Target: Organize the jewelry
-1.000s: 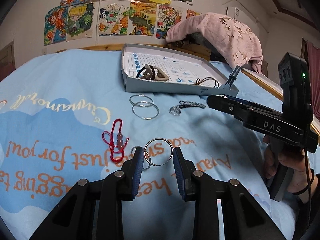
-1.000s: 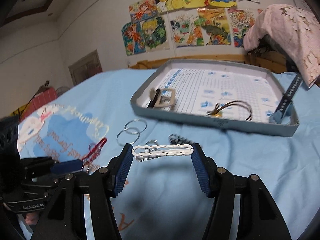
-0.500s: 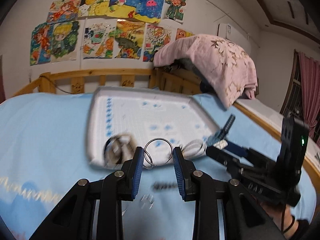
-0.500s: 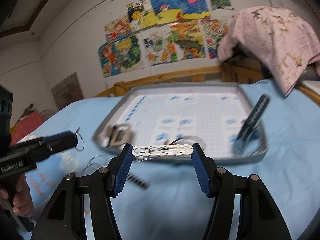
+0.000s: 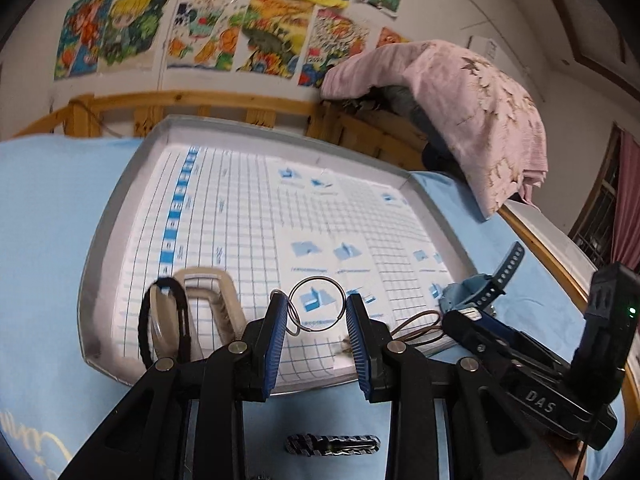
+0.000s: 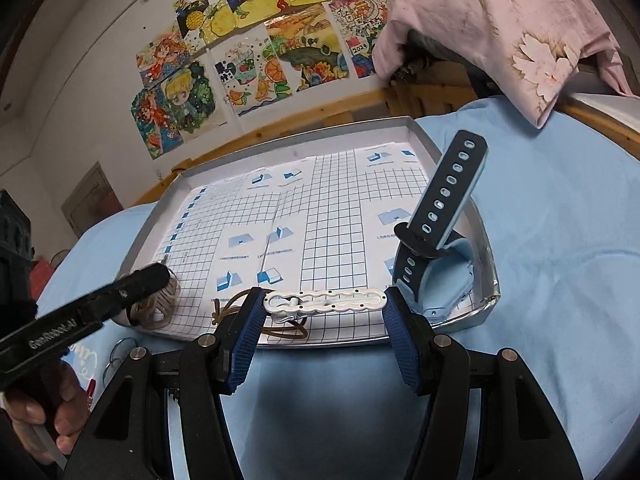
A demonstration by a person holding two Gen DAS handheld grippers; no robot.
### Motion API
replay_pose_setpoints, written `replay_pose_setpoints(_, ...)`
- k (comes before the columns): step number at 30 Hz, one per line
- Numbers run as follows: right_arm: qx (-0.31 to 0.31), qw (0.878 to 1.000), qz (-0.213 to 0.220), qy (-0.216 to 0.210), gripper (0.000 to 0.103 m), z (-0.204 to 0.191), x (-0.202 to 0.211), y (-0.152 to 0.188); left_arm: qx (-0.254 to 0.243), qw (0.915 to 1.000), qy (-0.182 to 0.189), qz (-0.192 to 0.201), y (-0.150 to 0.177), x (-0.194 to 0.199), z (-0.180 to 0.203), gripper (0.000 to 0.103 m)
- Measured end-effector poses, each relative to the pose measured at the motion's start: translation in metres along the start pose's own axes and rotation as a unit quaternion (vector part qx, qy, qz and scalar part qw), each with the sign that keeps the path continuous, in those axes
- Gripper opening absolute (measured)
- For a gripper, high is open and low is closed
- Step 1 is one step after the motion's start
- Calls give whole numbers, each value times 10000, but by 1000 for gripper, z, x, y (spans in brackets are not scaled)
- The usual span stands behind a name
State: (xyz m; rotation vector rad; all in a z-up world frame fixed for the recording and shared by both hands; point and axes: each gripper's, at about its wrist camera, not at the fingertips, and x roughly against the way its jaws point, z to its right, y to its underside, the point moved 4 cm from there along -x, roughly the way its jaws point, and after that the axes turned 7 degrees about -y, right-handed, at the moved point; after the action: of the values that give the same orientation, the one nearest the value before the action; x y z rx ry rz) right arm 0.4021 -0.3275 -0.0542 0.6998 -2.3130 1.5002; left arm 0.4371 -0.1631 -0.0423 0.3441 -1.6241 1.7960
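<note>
In the left wrist view my left gripper is shut on a silver ring, with a second thin ring hanging by its left pad. It hovers over the near part of the grey tray lined with grid paper. My right gripper is shut on a white link clasp held crosswise above the tray's near rim. Each gripper shows in the other's view: the right gripper at right, the left gripper at left.
In the tray lie a black hair tie with a beige buckle, a brown cord and a blue watch with its strap upright. A dark chain and silver rings lie on the blue bedsheet. Wooden bed rail behind.
Both grippers have travelled forward from above the bedsheet to the tray's near edge, carrying the ring and the white clasp. The right gripper has rolled somewhat.
</note>
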Motion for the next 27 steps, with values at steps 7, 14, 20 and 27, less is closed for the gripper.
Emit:
replay_pose_setpoints(7,17,10000,8,16,55,-1,-2,2,164,9997,-153,-113,6,-5,-6,29)
replay_pose_setpoints(14,34,10000,-8,33,56,-2,-2,2,246,9995,-106,-175,7,-7,-6,29)
replay_pose_setpoints(20,20,9999,167,39,63,-2,10,3,444,9989,4,-132,6,-1,-10,35)
replay_pose_setpoints(27,134,9970,757,-1,72,-6,49,-8,476,9980,-159,384,0,35,-8,73)
